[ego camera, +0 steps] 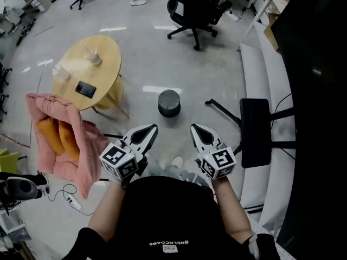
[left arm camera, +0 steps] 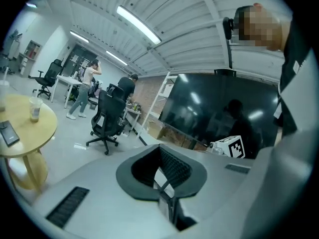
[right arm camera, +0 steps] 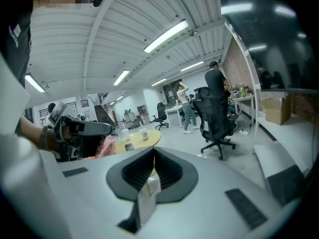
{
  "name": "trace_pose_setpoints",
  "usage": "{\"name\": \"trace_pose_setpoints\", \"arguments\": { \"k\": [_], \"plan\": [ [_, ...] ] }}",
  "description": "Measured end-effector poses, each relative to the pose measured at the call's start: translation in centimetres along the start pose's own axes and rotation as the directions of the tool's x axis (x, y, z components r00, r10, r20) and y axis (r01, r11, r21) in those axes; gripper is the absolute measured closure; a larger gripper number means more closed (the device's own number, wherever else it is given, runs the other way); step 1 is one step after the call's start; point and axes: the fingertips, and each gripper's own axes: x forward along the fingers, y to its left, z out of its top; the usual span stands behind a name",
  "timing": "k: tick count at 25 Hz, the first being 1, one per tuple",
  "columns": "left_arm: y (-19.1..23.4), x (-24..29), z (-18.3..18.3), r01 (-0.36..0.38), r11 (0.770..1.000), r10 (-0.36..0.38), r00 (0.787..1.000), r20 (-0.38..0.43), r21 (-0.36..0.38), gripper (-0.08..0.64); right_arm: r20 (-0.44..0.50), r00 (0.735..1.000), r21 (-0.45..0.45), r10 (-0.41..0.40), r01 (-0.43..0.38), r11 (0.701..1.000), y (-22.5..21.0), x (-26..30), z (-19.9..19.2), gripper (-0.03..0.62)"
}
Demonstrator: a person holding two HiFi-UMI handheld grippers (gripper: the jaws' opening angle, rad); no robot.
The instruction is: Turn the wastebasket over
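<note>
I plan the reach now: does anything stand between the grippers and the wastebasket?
Nothing visible does. Only floor lies between the left gripper, the right gripper and the wastebasket; the round table stands aside, to its left.

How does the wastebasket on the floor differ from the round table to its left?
The wastebasket is dark grey; the table is yellow. The table is much wider than the wastebasket. The table carries a phone and a cup; the wastebasket carries nothing. Both look round from above and stand on the floor.
</note>
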Motion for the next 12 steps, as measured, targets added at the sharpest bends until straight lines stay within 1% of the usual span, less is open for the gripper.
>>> {"name": "trace_pose_setpoints", "arguments": {
  "k": [4, 7, 12],
  "plan": [
    [1.4, 0.3, -0.5, -0.02, 0.999, 0.019, 1.0, -0.024, -0.036, 0.548, -0.024, 1.0, 0.009, 0.004, -0.004, 1.0, -0.6, 1.3, -0.5, 0.581],
    [3.7, 0.8, -0.8, -0.03, 0.998, 0.028, 0.999, -0.031, -0.051, 0.548, -0.046, 0.999, 0.014, -0.002, 0.003, 1.0, -1.0, 2.8, -0.9, 0.581],
    [8.0, 2.8, 0.9, -0.01, 0.996, 0.006, 0.999, -0.043, -0.092, 0.548, -0.107, 0.994, 0.014, -0.033, 0.035, 0.999, -1.9, 6.5, -0.4, 0.581]
  ]
}}
